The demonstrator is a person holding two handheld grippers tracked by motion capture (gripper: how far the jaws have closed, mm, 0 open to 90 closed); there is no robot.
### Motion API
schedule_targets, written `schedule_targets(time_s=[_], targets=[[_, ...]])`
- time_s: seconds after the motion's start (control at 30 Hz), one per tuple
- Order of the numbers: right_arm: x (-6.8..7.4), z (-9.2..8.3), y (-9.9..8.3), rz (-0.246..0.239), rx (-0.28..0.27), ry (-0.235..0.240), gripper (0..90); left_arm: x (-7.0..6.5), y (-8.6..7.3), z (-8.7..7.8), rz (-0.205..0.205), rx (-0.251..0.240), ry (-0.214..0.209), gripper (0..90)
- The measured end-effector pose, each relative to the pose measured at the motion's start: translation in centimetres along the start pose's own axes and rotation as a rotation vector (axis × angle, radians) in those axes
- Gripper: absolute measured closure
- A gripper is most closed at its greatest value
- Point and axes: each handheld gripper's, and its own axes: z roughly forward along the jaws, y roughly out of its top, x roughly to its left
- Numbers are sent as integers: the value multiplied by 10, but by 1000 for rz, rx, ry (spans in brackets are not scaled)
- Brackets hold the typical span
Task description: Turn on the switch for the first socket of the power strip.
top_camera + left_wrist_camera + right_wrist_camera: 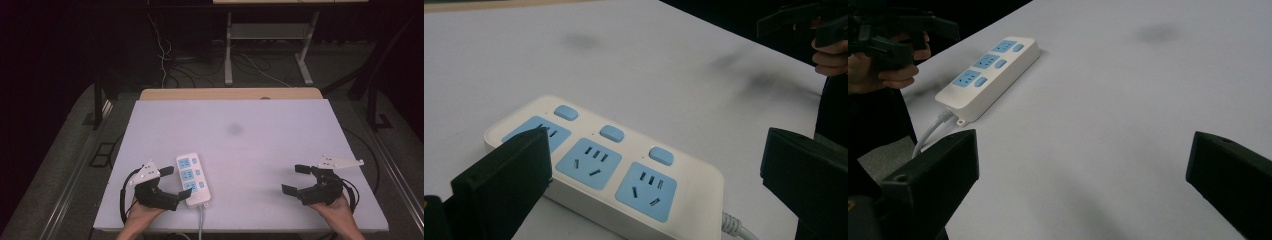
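At the near left corner of the white table (250,125), the left gripper (174,182) is held low by the person's left hand (145,212), its jaws spread wide. One jaw lies off the left side of the power strip (192,180) and the other at its near end; whether either jaw touches the casing cannot be told from the high view. From the left gripper view, the power strip (624,165) sits between and just beyond the two black jaws, nothing pinched.

Power strip: white body, three blue socket faces in a row, a small blue switch beside each. It lies flat on the table, long axis running near to far, in the near left part of the surface. Its white cord (201,222) leaves the near end and drops over the near table edge.

Middle of the table: a faint dark smudge (234,130) on the surface, toward the far side.

Near right: the right gripper (296,180), held by the right hand (332,207), is well apart from the power strip. Its jaws are also spread, with bare table between them. From the right gripper view, the power strip (988,75) lies off to the far left, the left gripper (895,35) beside it.
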Motion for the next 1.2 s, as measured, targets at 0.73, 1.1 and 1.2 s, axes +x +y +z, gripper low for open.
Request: schedule_targets(time_s=[0.73, 1.1, 1.2], targets=[[-2, 1, -1, 3, 14, -6, 2, 0, 1, -8, -12, -28, -6, 0], [-4, -1, -1, 14, 6, -12, 2, -1, 13, -13, 7, -23, 8, 0], [-5, -2, -1, 15, 1, -15, 2, -1, 17, -14, 15, 3, 9, 0]])
